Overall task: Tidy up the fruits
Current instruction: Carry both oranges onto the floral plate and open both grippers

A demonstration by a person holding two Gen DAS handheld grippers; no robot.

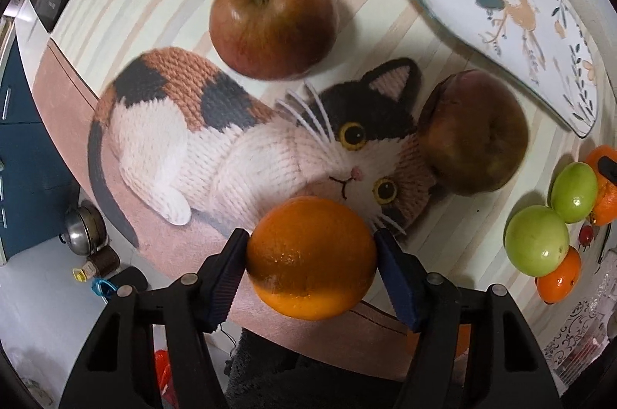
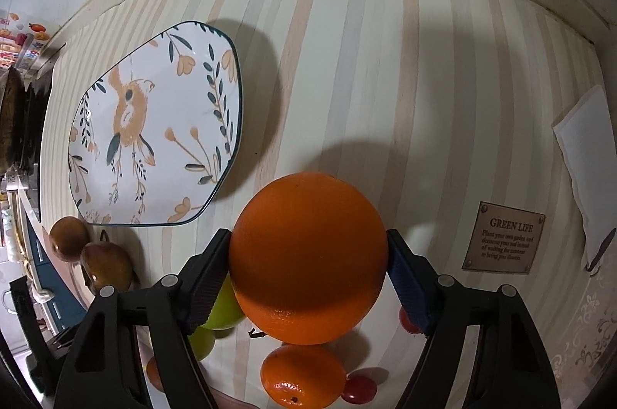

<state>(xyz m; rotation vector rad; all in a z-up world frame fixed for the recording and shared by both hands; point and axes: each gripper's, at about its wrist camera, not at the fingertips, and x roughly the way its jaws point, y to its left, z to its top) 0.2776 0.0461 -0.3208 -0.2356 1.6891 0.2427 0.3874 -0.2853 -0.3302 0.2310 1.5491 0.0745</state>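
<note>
My left gripper [image 1: 311,254] is shut on an orange [image 1: 311,258] and holds it above the cat-print mat [image 1: 216,154]. A red apple [image 1: 273,19] and a brownish apple [image 1: 474,133] lie beyond it. My right gripper [image 2: 308,254] is shut on a larger orange [image 2: 308,256], held above the striped tablecloth [image 2: 385,62]. The bird-pattern plate [image 2: 154,127] is empty, to the left of the right gripper; it also shows in the left wrist view [image 1: 497,12] at the upper right.
Two green fruits [image 1: 540,239], small oranges [image 1: 559,278] and a cherry tomato [image 1: 585,235] lie at the right. Under the right gripper are a small orange [image 2: 302,374], green fruits [image 2: 223,308] and red tomatoes [image 2: 358,387]. A white napkin [image 2: 590,154] lies far right.
</note>
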